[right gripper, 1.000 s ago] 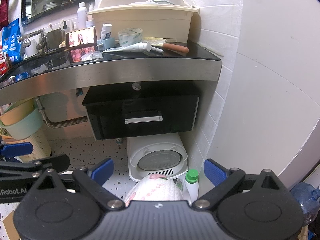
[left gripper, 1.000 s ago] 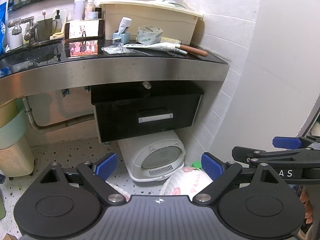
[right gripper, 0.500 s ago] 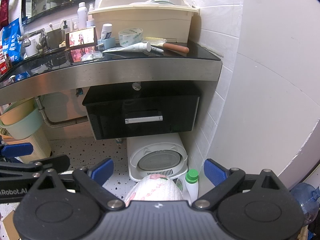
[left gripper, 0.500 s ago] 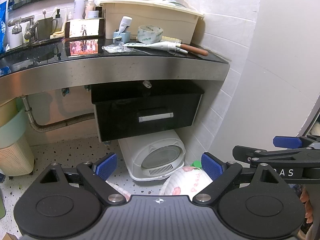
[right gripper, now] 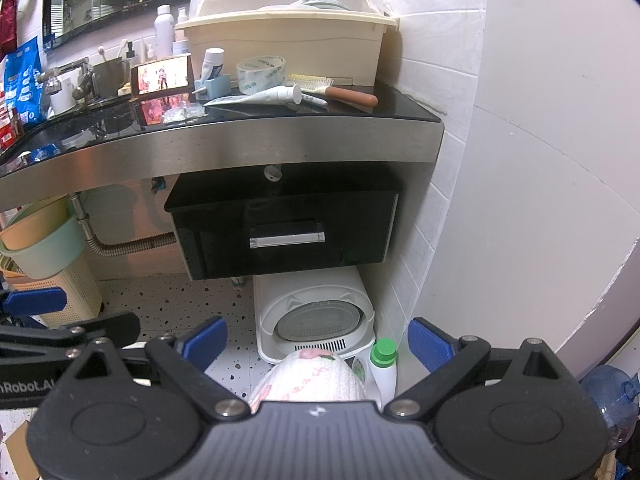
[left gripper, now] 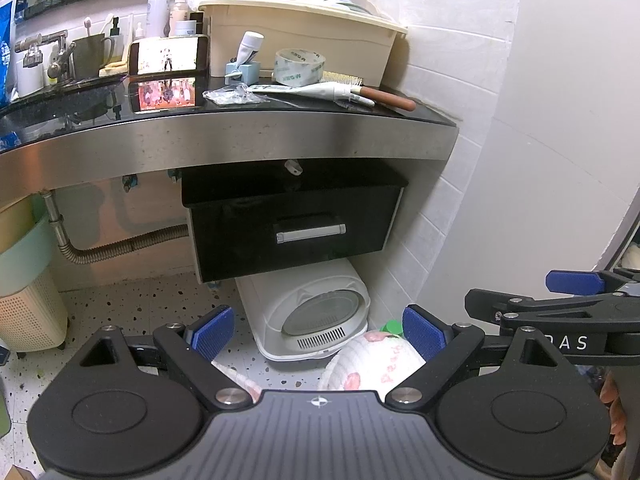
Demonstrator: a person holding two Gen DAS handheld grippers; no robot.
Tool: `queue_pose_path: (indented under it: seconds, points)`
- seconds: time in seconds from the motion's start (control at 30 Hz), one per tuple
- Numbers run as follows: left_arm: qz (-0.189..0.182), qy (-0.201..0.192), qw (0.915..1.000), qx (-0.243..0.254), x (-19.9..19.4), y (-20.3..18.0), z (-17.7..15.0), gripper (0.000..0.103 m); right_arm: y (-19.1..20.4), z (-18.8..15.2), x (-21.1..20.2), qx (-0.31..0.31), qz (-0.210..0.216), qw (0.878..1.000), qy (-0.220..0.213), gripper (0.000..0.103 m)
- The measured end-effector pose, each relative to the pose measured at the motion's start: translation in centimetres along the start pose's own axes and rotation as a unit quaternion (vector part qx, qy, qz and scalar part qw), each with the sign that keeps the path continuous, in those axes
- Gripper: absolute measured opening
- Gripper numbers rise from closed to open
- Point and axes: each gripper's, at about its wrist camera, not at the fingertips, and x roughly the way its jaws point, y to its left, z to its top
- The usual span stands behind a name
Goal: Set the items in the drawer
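Note:
A black drawer (left gripper: 294, 228) (right gripper: 286, 232) with a silver handle (left gripper: 310, 234) hangs shut under the steel-edged black counter (left gripper: 224, 140). On the counter lie a tape roll (left gripper: 299, 66), a white tube (left gripper: 304, 89), a brown-handled brush (left gripper: 380, 96), a clear plastic packet (left gripper: 234, 95) and a phone (left gripper: 168, 55). My left gripper (left gripper: 318, 330) is open and empty, low and well short of the drawer. My right gripper (right gripper: 318, 338) is open and empty, beside the left one; it also shows in the left wrist view (left gripper: 560, 300).
A cream lidded bin (left gripper: 300, 28) stands at the counter's back. A white cat-litter box (left gripper: 308, 312) sits on the floor under the drawer, with a green-capped bottle (right gripper: 382, 364) and a towel-covered bundle (right gripper: 312, 376) in front. A white basket (left gripper: 28, 316) stands left. Tiled wall on the right.

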Motion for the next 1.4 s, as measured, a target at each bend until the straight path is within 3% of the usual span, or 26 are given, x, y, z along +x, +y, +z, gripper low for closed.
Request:
queue_pose_path:
  seconds: [0.77, 1.4]
  points:
    - [0.006, 0.002, 1.0, 0.006, 0.4, -0.3, 0.2, 0.092, -0.3, 0.0, 0.3, 0.001, -0.009, 1.0, -0.017, 0.097]
    - [-0.002, 0.007, 1.0, 0.005, 0.8, 0.8, -0.3, 0.092, -1.4, -0.3, 3.8, -0.067, -0.026, 0.995, -0.062, 0.097]
